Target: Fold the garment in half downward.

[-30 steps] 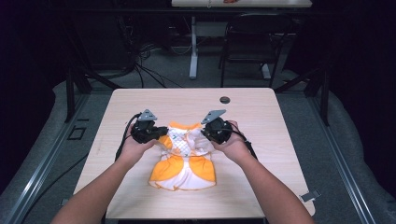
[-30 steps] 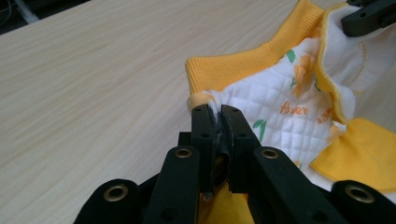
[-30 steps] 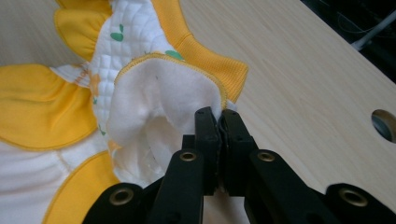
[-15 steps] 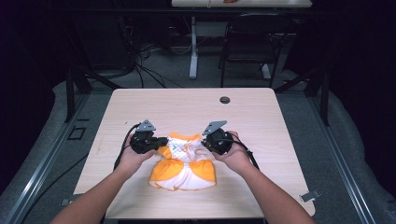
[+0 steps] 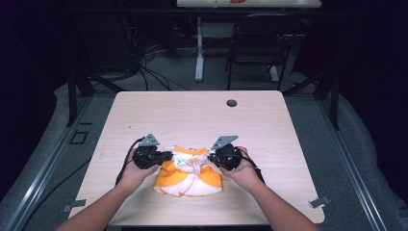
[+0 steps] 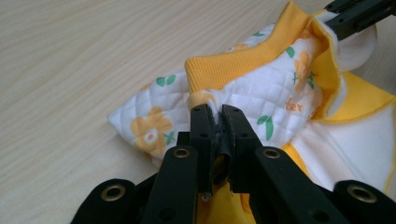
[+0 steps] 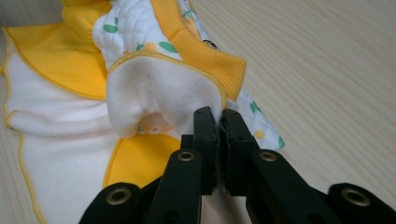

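Pinching opposite ends of a small yellow-and-white quilted baby garment (image 5: 188, 172), the two grippers sit low over the near half of the wooden worktop (image 5: 192, 115). The left gripper (image 5: 166, 156) holds the garment's left end, and in the left gripper view its fingers (image 6: 201, 135) stand almost together with a fold of the white, flower-printed fabric clamped between them, just below a yellow ribbed band (image 6: 243, 60). The right gripper (image 5: 210, 158) holds the right end, and in the right gripper view its fingers (image 7: 205, 135) are likewise nearly closed on the fleecy white lining edged with yellow stitching. Both pairs of fingers have just been easing apart a little, yet cloth remains caught between each pair.

The garment lies bunched on the worktop between the two hands, its upper edge lifted and stretched from one gripper to the other while the lower part, white lining with orange-yellow panels, rests flat on the wood toward the person. The left hand (image 5: 132, 174) and the right hand (image 5: 245, 173) come in from the near edge. A dark round cable port (image 5: 231, 103) sits well apart from the garment, near the far edge of the worktop.
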Available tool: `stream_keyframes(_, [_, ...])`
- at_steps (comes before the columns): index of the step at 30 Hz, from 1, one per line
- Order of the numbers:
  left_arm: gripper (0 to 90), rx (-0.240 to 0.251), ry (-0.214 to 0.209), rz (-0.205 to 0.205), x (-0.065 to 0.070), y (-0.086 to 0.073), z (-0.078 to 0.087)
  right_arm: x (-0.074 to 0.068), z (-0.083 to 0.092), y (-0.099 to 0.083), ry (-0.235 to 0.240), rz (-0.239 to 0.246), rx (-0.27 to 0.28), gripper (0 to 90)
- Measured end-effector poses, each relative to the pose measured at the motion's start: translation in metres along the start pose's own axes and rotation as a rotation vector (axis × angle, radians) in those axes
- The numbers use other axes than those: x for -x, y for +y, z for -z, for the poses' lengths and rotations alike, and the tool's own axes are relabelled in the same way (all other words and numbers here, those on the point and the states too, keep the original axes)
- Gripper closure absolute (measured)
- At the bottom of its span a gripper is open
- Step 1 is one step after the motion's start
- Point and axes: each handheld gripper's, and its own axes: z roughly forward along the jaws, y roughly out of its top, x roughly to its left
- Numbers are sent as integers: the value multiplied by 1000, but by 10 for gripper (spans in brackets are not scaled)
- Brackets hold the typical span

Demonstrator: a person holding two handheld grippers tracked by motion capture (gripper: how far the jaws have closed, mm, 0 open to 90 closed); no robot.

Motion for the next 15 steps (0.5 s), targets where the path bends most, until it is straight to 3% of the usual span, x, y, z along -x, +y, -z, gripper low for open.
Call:
stream_keyframes(6, [777, -8, -11, 13, 3, -6, 3, -2, 2, -4, 21, -27, 10, 805])
stream_keyframes(11, [729, 2, -13, 23, 4, -1, 12, -1, 15, 1, 30, -56, 39, 711])
stream_keyframes(15, [726, 23, 2, 24, 1, 8, 22, 0, 23, 4, 33, -65, 62, 703])
